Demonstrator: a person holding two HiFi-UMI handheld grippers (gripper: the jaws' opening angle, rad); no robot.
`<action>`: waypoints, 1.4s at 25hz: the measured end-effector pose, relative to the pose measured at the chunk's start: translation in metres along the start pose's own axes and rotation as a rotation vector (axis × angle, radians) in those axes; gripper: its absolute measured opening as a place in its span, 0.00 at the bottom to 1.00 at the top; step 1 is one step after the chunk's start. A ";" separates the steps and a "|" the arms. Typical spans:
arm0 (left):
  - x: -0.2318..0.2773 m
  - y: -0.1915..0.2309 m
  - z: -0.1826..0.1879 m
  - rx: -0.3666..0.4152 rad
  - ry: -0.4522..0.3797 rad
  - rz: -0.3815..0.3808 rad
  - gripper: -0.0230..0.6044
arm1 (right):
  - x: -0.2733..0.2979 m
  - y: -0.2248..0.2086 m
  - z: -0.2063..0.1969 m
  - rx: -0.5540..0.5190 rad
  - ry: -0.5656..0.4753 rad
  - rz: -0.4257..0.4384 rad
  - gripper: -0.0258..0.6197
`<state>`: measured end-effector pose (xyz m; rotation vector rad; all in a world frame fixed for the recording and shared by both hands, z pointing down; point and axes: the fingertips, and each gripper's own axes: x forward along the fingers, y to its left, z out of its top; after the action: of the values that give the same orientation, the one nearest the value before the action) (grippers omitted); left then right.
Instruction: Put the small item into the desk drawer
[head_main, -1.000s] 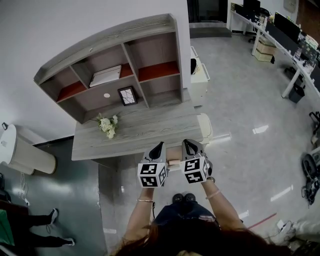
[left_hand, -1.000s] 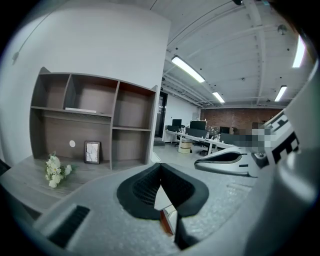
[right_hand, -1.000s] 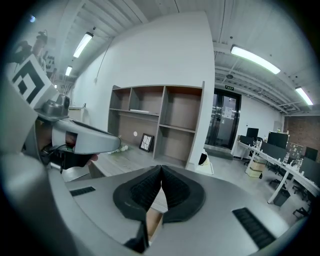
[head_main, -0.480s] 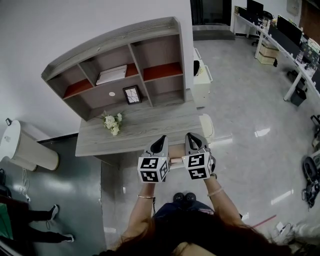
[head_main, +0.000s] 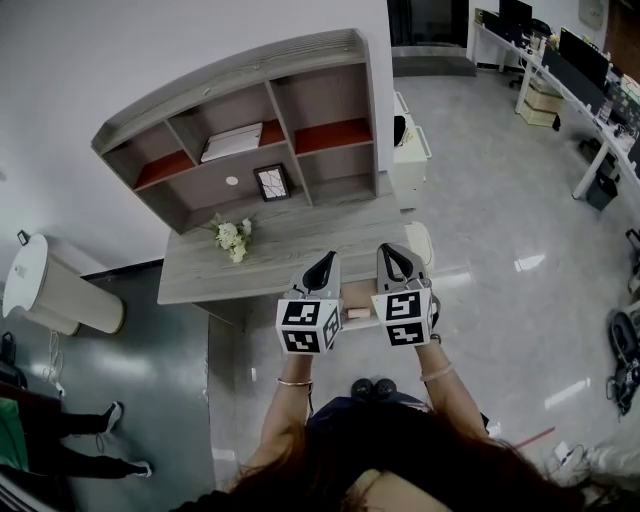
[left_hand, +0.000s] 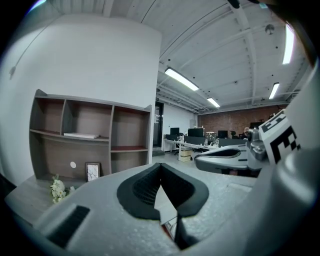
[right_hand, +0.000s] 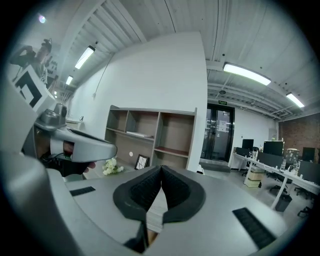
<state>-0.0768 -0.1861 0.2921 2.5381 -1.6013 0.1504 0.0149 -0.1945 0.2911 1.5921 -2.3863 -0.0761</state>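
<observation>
Head view. Against the earlier frames, the tabletop and the shelf unit on it sit further right in the frame. Both marker cubes have risen towards the tabletop's front edge. The left hand-held gripper and right hand-held gripper have kept the same spacing, side by side.

Pose: both forearms reach up the frame from the bottom centre, roughly parallel, with a bracelet on each wrist. The two hand-held grippers point at the tabletop's front edge, cubes facing the camera.

Between them a pale drawer stands out from under the edge. The small item, a tan block, shows in the gap between the cubes and appears to lie in the drawer. Neither hand-held gripper touches it.

On the tabletop, left of centre, lie white flowers. A picture frame leans in the lower bay of the shelf unit. A white bin stands at the frame's left edge.

Left gripper view. The jaws are together, pad tips meeting at frame centre with nothing between them. The shelf unit fills the left half. The right hand-held gripper crosses the right edge at the same level.

Right gripper view. The jaws are closed tip to tip and empty. The left hand-held gripper, with fingers wrapped under it, enters from the left. The shelf unit, flowers and picture frame stand beyond, mid-frame. The small item is not visible in either gripper view.
</observation>
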 end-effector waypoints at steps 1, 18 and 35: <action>-0.001 0.000 0.003 0.002 -0.003 -0.002 0.06 | -0.001 0.000 0.003 -0.001 -0.008 0.000 0.04; -0.008 0.003 0.031 0.027 -0.055 -0.011 0.06 | -0.013 -0.012 0.040 0.145 -0.129 0.030 0.04; -0.004 0.010 0.029 -0.001 -0.059 -0.006 0.06 | -0.008 -0.015 0.042 0.150 -0.142 0.045 0.04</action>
<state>-0.0868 -0.1914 0.2631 2.5687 -1.6141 0.0751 0.0203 -0.1979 0.2459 1.6478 -2.5897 -0.0010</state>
